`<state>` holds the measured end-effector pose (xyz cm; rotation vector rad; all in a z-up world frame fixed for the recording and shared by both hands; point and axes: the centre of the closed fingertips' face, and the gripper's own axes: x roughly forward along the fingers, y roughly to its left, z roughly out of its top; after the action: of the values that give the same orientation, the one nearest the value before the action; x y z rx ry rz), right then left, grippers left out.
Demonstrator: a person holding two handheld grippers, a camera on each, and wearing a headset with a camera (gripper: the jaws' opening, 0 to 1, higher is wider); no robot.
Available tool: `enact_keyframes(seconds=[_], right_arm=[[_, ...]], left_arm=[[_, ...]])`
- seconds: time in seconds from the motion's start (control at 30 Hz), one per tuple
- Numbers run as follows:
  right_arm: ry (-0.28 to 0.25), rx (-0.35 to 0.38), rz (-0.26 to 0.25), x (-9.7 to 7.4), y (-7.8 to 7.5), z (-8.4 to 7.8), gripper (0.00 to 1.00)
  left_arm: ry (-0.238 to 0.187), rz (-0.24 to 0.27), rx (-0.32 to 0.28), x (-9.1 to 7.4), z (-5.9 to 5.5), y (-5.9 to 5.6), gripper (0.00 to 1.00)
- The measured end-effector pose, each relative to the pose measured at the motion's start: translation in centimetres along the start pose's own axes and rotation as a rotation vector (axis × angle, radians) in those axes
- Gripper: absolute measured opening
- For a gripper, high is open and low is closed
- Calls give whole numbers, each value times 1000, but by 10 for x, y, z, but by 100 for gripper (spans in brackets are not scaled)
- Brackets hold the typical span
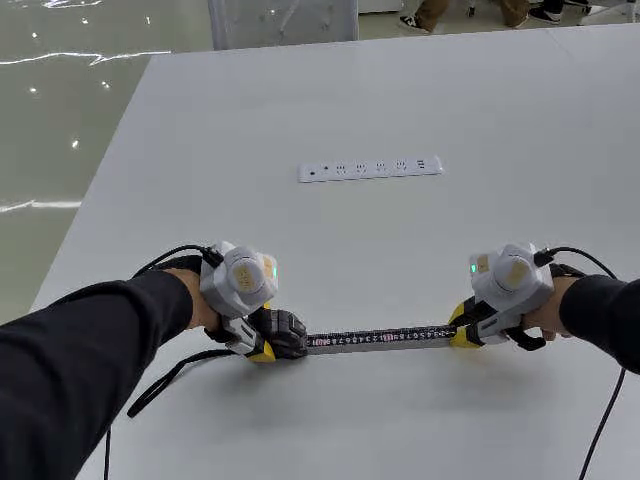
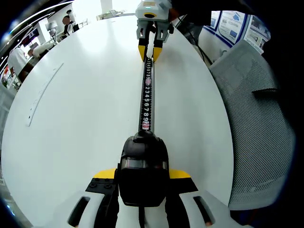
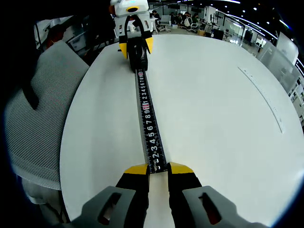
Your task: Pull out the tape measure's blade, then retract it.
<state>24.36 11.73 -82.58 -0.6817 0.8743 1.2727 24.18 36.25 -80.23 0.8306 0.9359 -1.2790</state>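
Clamping the tape measure case (image 2: 143, 164) on the desk (image 1: 400, 250) in the closed jaws of your left gripper (image 1: 270, 346) and the tip of the blade (image 1: 380, 337) in those of your right gripper (image 1: 461, 337), you appear finished pulling out; next, ease the blade back slowly.

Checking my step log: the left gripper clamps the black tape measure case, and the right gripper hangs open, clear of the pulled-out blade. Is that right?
Not quite. The right gripper is shut on the end of the blade, as the right gripper view shows. The rest holds: the left gripper clamps the black case, and the blade is pulled out.
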Motion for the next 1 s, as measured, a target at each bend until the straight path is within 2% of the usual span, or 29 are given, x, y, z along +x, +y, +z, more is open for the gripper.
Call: enact_keyframes(seconds=[0.3, 1.0], right_arm=[[10, 6, -5, -7, 2, -5, 10], [11, 16, -4, -7, 1, -5, 11]], left_arm=[[1, 1, 0, 0, 0, 0, 34], [-3, 3, -2, 0, 1, 0, 34]])
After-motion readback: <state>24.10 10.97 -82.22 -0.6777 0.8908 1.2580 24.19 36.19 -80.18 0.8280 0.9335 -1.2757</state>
